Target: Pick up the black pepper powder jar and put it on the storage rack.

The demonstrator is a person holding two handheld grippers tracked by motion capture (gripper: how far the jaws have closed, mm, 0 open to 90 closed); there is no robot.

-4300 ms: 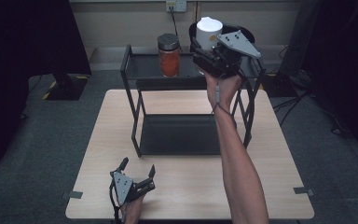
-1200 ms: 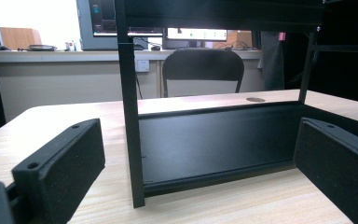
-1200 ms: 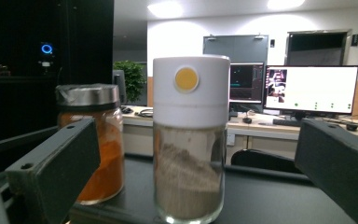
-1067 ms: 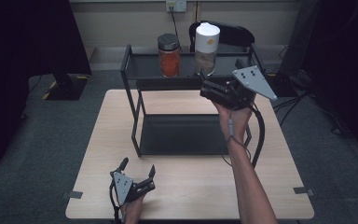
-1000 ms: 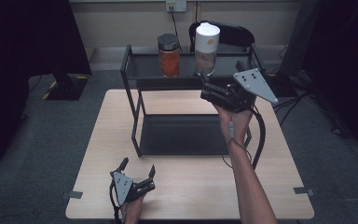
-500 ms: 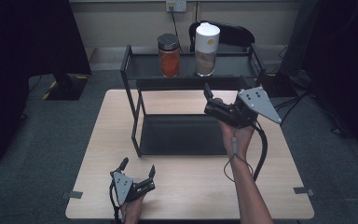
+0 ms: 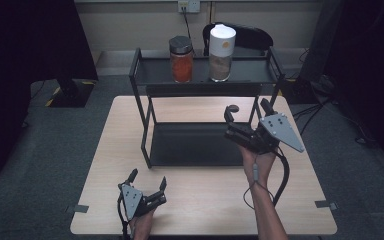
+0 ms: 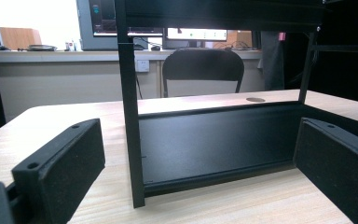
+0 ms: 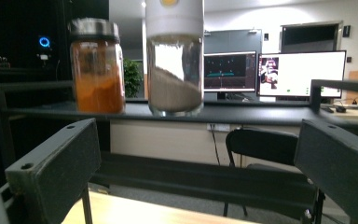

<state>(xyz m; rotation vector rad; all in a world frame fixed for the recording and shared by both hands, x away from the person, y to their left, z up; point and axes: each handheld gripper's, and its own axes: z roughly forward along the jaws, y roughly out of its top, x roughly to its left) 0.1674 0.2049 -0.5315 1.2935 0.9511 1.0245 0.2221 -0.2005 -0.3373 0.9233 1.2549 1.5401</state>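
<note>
High view: I'm holding the right hand-held gripper (image 7: 244,114) wide apart near the white-lidded jar (image 7: 221,46); glass, likely slippery, so I'm favouring its middle.

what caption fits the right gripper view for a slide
Open right gripper faces an orange-filled jar and white-lidded jar on the rack's top shelf.

1. The right gripper (image 7: 245,116), earlier clamped on the white-lidded jar (image 7: 222,52) at the rack's (image 7: 145,125) top shelf, has let it go; its jaws now stand apart.
2. It has drawn back toward 6 o'clock, over the table (image 7: 205,200).
</note>
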